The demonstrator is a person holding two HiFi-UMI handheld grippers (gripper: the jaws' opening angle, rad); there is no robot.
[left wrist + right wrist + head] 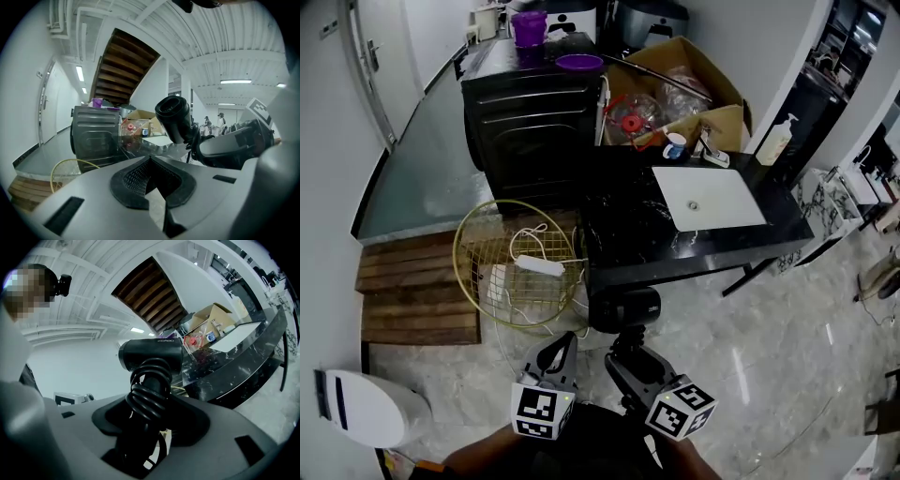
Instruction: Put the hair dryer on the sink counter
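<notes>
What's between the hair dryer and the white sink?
In the head view, only bare black counter lies between the hair dryer and the white sink.

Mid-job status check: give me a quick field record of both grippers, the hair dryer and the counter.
right gripper: fingers closed on hair dryer handle, cord wound round it
left gripper: fingers together, empty
hair dryer position: held in the air by the sink counter front edge
sink counter: black top, white basin; hair dryer not yet on it
</notes>
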